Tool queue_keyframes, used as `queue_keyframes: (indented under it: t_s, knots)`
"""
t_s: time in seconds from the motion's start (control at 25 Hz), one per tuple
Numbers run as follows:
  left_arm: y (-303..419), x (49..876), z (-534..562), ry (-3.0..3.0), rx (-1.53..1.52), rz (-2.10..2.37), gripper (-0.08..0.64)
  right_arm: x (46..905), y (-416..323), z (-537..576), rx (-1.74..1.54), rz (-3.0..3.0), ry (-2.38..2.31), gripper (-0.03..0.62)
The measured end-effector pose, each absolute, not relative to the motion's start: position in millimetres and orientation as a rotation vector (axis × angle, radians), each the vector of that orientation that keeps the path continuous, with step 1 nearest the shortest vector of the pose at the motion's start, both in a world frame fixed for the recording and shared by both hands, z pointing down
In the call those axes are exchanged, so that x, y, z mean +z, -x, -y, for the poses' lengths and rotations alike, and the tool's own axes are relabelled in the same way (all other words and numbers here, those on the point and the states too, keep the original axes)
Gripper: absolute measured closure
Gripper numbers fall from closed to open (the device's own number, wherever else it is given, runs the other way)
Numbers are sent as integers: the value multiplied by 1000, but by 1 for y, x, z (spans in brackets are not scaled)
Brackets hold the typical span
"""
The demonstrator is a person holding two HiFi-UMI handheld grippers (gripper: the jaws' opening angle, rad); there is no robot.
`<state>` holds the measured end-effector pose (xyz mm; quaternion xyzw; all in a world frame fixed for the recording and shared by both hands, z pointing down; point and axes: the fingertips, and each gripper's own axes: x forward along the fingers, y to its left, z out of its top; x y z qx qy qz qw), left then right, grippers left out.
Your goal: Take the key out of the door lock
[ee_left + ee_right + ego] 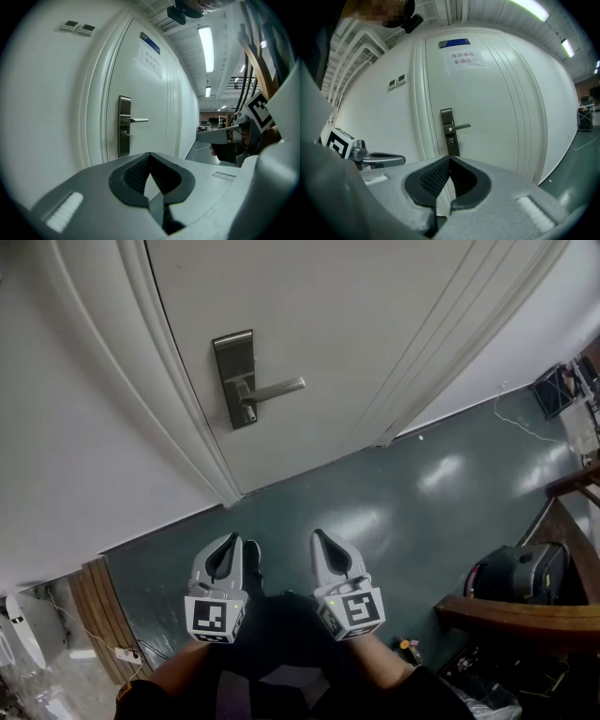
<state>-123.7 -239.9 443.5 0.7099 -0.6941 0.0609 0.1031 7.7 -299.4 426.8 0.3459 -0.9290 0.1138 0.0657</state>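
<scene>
A white door point(375, 324) carries a grey metal lock plate point(234, 379) with a lever handle point(278, 387). A small key point(125, 135) sticks out of the lock below the handle, and the right gripper view shows the key point(451, 140) too. Both grippers are held side by side over the floor, a good way short of the door and pointing at it. My left gripper point(228, 540) is shut and holds nothing. My right gripper point(322, 536) is also shut and empty. In its own view the left gripper point(150, 154) has its pads meeting at the tip, as does the right gripper point(450, 158).
A dark green floor point(394, 512) runs up to the door. Wooden furniture point(525, 615) and a black bag point(525, 573) stand at the right. A wooden panel point(94, 601) is at the lower left. Wall switches point(77, 27) sit left of the door frame.
</scene>
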Motion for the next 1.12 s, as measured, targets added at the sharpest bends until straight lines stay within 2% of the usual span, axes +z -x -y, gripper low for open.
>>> queue_keyframes:
  t_s: [0.68, 1.12]
  knots:
    - [215, 443, 327, -2223, 147, 1993, 545, 412, 96, 391, 430, 2769, -1091, 600]
    - [249, 461, 351, -2208, 184, 1958, 545, 441, 154, 424, 1118, 2780, -876, 586]
